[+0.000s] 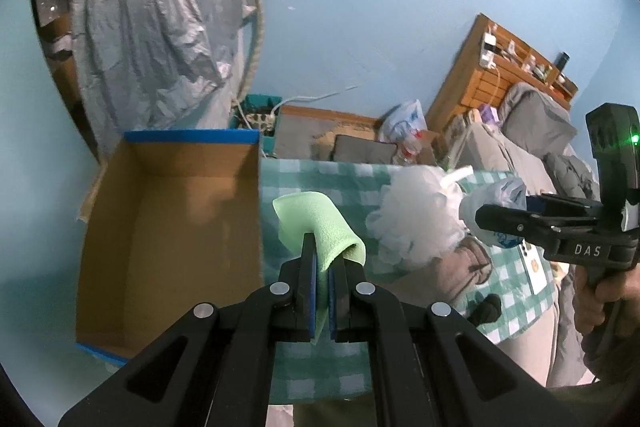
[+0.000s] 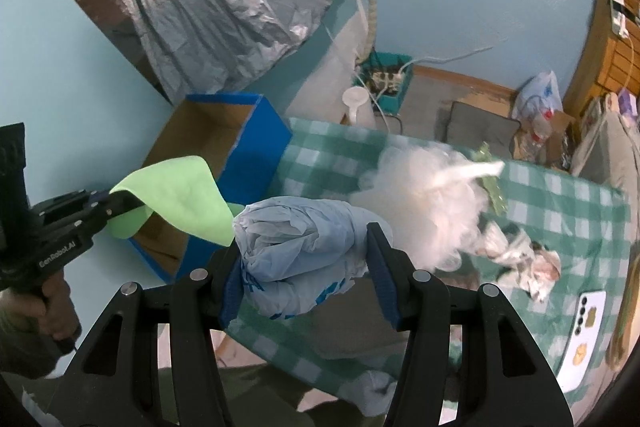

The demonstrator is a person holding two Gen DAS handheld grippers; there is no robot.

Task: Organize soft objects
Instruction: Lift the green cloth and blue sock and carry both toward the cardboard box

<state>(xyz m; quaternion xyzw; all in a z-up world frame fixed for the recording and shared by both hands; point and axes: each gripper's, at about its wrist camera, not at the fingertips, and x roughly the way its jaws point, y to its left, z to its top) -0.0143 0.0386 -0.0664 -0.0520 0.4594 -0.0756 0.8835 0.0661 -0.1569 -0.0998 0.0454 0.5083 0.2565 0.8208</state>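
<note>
My left gripper point(image 1: 322, 259) is shut on a light green cloth point(image 1: 316, 223) and holds it in the air beside the open cardboard box point(image 1: 168, 227) with blue-taped rims. In the right wrist view the green cloth point(image 2: 176, 195) hangs over the box point(image 2: 256, 135). My right gripper point(image 2: 308, 255) is shut on a crumpled pale blue plastic bag point(image 2: 296, 247), held above the green checked cloth on the table point(image 2: 552, 203). It shows in the left wrist view point(image 1: 496, 215) with the bag point(image 1: 494, 195). A white mesh bath puff point(image 2: 424, 203) lies on the table.
A crumpled patterned cloth point(image 2: 520, 259), a white phone point(image 2: 584, 331) and a grey-brown garment point(image 1: 456, 267) lie on the table. Behind it stand a silver curtain point(image 1: 152, 19), a teal crate with cables point(image 2: 384, 79), cushions and a wooden headboard point(image 1: 492, 75).
</note>
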